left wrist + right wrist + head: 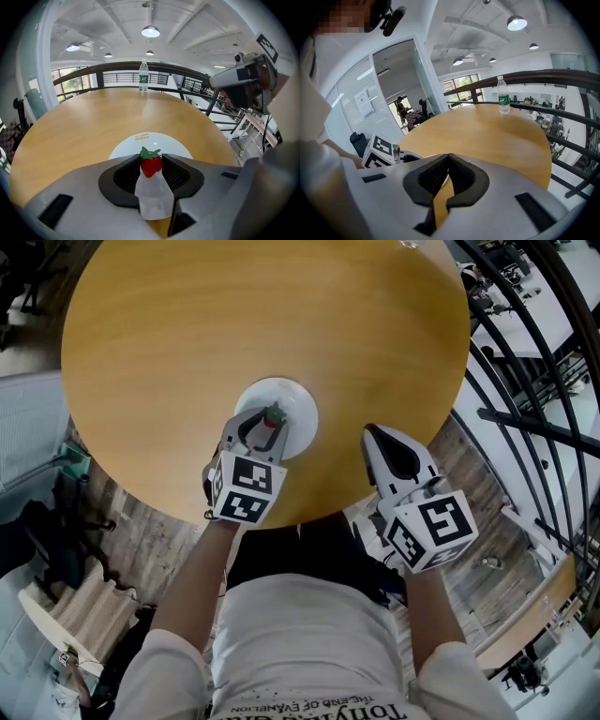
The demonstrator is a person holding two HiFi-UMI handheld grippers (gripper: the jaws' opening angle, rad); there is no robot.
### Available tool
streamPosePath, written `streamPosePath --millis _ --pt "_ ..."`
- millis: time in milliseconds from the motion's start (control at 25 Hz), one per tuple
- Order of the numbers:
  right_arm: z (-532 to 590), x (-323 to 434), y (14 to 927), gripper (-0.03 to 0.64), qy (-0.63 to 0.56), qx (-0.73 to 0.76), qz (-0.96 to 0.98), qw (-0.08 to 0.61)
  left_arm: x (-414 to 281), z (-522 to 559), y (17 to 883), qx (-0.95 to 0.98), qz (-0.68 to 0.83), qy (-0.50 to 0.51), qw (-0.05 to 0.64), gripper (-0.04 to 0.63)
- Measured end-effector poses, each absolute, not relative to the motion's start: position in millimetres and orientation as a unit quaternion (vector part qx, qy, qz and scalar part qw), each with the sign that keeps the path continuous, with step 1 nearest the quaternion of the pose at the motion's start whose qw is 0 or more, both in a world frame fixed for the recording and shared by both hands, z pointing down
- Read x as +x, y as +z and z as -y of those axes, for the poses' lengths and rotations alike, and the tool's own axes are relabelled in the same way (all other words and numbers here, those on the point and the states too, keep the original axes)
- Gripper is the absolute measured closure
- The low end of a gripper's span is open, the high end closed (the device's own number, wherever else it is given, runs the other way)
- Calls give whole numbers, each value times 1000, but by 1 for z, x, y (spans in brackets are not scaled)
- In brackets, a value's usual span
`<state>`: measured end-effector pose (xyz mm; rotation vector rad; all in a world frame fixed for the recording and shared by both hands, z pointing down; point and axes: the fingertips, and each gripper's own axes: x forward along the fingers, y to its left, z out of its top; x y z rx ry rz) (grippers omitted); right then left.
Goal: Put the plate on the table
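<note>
Plate (292, 397) lay flat on round wooden counter (262, 324), close to edge nearest me. My left gripper (266, 423) hung over plate's near side, fingers clamped on strawberry-topped white piece (151, 165), with red berry and green leaves up at fingertips. My right gripper (375, 433) was near plate but apart from it, over counter's edge, fingers pressed together with nothing between them. Water bottle (144, 76) stood upright at counter's far edge.
</note>
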<state>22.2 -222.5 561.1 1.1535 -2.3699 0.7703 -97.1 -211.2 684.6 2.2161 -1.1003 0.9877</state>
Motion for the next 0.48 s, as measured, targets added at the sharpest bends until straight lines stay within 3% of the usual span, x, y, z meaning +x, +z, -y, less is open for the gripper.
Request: streamPosePath --millis 480 --pt "218 28 560 597 278 411 846 196 -93 212 690 805 401 366 238 434"
